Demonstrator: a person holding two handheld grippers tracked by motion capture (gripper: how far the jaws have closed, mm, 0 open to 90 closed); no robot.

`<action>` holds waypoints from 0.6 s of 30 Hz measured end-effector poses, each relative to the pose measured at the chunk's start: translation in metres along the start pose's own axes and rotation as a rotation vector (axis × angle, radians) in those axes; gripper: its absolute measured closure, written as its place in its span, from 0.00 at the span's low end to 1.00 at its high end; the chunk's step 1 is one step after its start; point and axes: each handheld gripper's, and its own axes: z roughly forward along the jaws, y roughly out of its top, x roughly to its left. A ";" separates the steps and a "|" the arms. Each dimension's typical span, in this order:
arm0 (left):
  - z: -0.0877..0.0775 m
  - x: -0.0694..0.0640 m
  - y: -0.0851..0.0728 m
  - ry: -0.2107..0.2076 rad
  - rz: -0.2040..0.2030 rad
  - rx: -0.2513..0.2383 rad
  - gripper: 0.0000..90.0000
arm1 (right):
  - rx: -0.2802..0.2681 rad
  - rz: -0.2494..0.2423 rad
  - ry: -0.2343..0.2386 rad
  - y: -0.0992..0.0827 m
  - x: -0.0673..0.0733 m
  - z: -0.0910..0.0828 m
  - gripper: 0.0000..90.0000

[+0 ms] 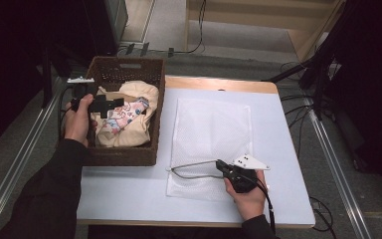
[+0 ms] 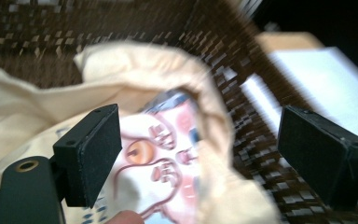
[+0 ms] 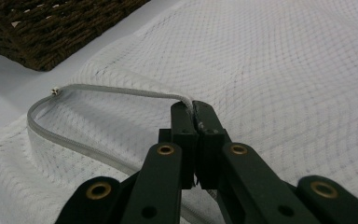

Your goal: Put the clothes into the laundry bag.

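Laundry loading looks to be the work here, and the step in hand seems to be the fetch: the right gripper [image 3: 193, 116] has its jaws pinched tight on the upper edge of the white mesh laundry bag [image 1: 211, 134], lifting the grey zipper edge [image 3: 98, 91] so the mouth gapes near the bottom of the bag, while the left gripper [image 1: 110, 104] hangs over the brown wicker basket [image 1: 122, 154] with its jaws wide apart and nothing pressed between the pads. In the left gripper view the two black pads [image 2: 95, 154] frame the cream garment [image 2: 37, 107], which lies bunched inside the basket at the left edge of the pale blue table [image 1: 283, 149]. That garment is soft, crumpled cloth, pale cream on the outside, folded back to show a white panel printed with pink and blue cartoon figures [image 2: 163, 154]; it fills most of the basket floor and mounds up toward the rim. The next move, as I judge it, calls for lowering the left jaws into a raised fold, closing firmly on enough cloth that it does not slip, then lifting it over the basket wall and carrying it toward the held-open mouth. The right grip should keep that opening raised; a sagging edge would make stuffing awkward.
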 end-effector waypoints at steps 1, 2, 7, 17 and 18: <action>0.006 0.001 0.000 0.008 -0.003 0.021 0.16 | 0.001 -0.001 0.000 0.000 -0.001 0.000 1.00; 0.014 0.002 -0.001 0.020 -0.019 0.055 0.17 | 0.002 -0.001 0.000 0.000 -0.001 0.000 1.00; 0.030 -0.001 -0.002 0.049 -0.011 0.163 0.21 | 0.002 -0.004 0.003 0.000 -0.002 0.000 1.00; 0.054 -0.005 -0.006 0.084 -0.015 0.339 0.20 | 0.005 -0.006 0.006 0.000 -0.002 0.000 1.00; 0.057 -0.004 -0.008 0.118 -0.007 0.376 0.21 | 0.007 -0.007 0.005 -0.001 -0.002 0.000 1.00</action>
